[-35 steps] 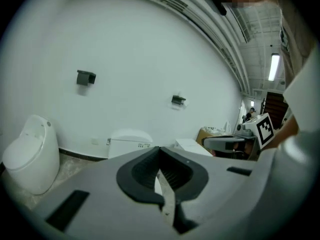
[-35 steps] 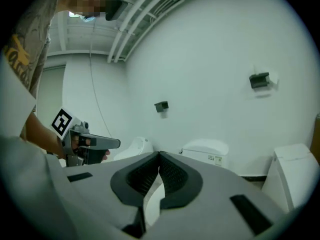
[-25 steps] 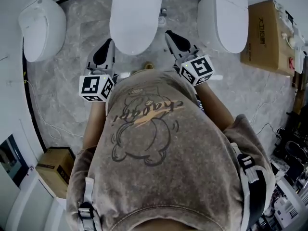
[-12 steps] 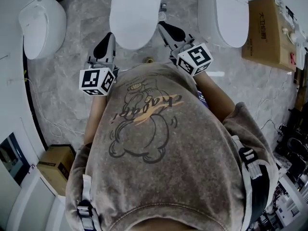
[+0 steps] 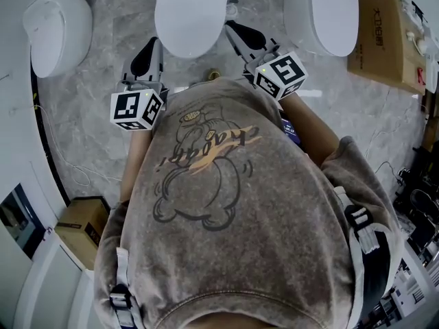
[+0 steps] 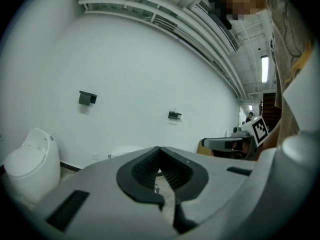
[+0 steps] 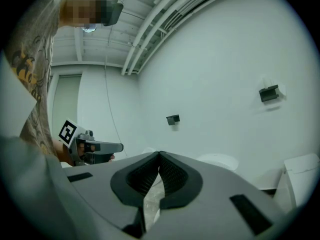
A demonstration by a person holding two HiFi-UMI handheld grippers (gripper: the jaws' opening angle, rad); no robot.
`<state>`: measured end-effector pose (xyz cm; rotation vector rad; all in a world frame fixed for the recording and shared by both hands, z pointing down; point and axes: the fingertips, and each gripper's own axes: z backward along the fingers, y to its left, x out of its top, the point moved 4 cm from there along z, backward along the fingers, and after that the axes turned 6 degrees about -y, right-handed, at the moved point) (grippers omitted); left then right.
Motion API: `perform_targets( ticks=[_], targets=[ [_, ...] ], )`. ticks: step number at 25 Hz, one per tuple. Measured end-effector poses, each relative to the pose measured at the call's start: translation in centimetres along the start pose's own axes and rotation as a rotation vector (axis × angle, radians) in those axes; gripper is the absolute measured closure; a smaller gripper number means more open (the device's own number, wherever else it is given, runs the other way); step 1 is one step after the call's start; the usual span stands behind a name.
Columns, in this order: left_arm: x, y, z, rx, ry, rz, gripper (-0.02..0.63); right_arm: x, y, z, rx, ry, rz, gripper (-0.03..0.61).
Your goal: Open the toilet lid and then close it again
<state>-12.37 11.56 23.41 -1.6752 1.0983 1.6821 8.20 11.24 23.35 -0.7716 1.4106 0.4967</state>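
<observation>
While the toilet lid point(image 5: 192, 12) lies shut on the middle toilet, top centre in head view, both grippers flank its front end. Left gripper point(image 5: 152, 45) just beside bowl's left edge; jaws closed tip to tip, holding nothing. Right gripper point(image 5: 233, 29) just beside right edge; jaws likewise together, empty. Contact with the bowl not discernible. Second toilet point(image 5: 58, 26) far left, third toilet point(image 5: 321, 12) right, cardboard box point(image 5: 384, 36) beyond it. Marble floor point(image 5: 103, 101).

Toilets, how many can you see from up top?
3. The left toilet stands by the wall, the middle toilet is straight ahead, and the right toilet is beside a box. More may be hidden outside the view.
</observation>
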Motion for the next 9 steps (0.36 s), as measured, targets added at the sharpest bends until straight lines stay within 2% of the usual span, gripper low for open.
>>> perform_targets(
  ticks=[9],
  targets=[
    [-0.63,0.19,0.67,0.012,0.012,0.002,0.606,-0.67,0.60,-0.58,0.028,0.010,0.006,0.552]
  ],
)
